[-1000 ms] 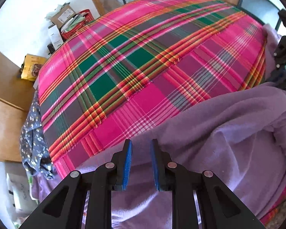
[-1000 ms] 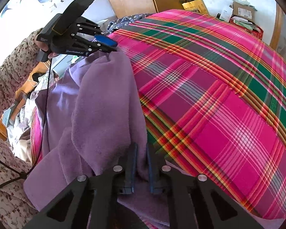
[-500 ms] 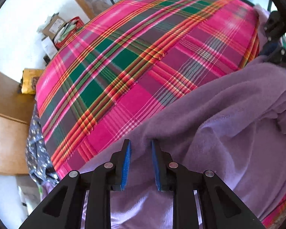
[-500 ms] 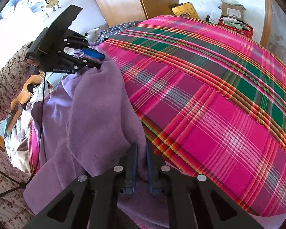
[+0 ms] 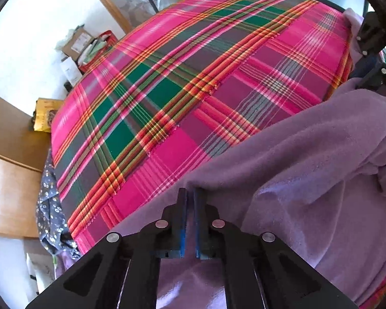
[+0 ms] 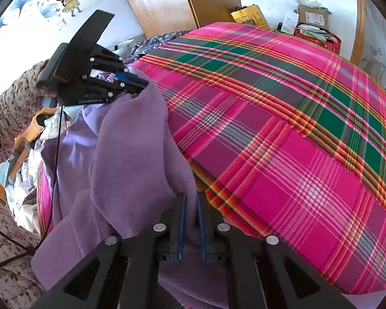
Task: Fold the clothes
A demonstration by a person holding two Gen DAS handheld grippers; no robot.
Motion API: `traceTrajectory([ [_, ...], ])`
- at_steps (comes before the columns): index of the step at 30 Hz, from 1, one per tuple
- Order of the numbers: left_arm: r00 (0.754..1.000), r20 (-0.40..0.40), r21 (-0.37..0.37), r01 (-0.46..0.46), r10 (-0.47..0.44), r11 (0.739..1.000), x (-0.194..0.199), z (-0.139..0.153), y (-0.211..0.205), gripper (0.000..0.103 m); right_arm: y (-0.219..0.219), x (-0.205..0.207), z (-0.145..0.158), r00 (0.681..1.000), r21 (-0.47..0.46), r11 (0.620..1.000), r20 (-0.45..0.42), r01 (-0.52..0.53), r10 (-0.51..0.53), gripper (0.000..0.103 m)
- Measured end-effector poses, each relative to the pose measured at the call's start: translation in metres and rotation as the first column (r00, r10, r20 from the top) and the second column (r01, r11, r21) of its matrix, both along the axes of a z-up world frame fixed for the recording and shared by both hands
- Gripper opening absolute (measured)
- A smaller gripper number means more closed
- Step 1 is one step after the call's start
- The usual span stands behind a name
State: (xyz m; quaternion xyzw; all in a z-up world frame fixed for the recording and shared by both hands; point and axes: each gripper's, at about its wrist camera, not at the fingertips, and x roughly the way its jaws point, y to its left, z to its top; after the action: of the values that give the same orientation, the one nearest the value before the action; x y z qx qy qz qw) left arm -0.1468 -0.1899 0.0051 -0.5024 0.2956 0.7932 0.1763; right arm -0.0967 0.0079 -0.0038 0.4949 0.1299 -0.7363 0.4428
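Observation:
A purple fleece garment (image 5: 308,180) lies rumpled along the near edge of a bed with a pink, green and orange plaid cover (image 5: 193,77). My left gripper (image 5: 189,193) is shut on the garment's edge, with cloth pinched between its blue pads. In the right wrist view the left gripper (image 6: 144,83) holds one raised corner of the garment (image 6: 131,154) at the upper left. My right gripper (image 6: 190,198) is shut on another part of the same edge, near the plaid cover (image 6: 296,128). It also shows as a dark shape at the far right of the left wrist view, the right gripper (image 5: 368,77).
A wooden wardrobe (image 6: 167,2) stands beyond the bed. Cardboard boxes and a red basket (image 6: 314,28) sit by the wall, with a yellow bag (image 6: 249,15) beside them. A blue floral cloth (image 5: 49,213) hangs off the bed's side. A person's floral sleeve (image 6: 10,108) and a heap of clothes (image 6: 25,180) are at the left.
The left gripper's jaws have closed from a clear gap onto the purple garment's edge, after sliding a little along it. The right gripper keeps its grip in the same place.

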Motion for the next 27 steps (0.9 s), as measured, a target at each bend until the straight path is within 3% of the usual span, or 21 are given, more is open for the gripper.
traceTrajectory([
  [14,0.981,-0.128,0.066,-0.141,0.148,0.988,-0.008,0.023,-0.012,0.003,0.014,-0.037,0.025,0.974,-0.046,0.984,-0.139,0.173,-0.178,0.009],
  [27,0.968,-0.126,0.070,-0.209,0.216,0.975,-0.029,0.012,-0.020,0.002,-0.001,-0.081,0.015,0.954,0.020,0.976,-0.217,0.218,-0.209,0.008],
])
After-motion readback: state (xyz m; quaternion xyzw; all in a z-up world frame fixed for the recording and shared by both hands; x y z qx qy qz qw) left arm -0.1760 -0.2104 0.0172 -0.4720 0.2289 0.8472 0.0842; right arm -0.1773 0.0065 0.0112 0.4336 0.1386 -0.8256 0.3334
